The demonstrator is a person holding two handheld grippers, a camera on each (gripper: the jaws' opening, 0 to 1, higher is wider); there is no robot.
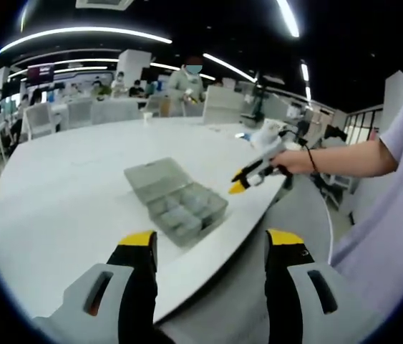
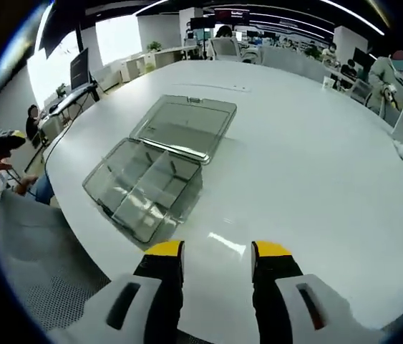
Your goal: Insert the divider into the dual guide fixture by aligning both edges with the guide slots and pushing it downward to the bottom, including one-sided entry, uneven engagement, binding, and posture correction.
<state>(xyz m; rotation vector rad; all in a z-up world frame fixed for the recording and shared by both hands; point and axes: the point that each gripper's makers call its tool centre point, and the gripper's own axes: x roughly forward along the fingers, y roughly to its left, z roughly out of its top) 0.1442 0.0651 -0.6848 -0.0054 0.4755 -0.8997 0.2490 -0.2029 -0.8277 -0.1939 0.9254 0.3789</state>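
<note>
A clear plastic compartment box lies on the white round table, near its edge. Its hinged lid is folded back flat. Thin clear dividers stand inside the tray and split it into cells. My left gripper hangs off the table's edge, short of the box, open with nothing between its yellow-tipped jaws. My right gripper is over the table just beside the box, open and empty. In the left gripper view it is held by a hand coming from the right, its tip close to the box.
The table's curved edge runs between my left gripper and the box. Chairs and people are beyond the far side. A desk with a monitor stands off to the left in the right gripper view. A paper cup sits far back.
</note>
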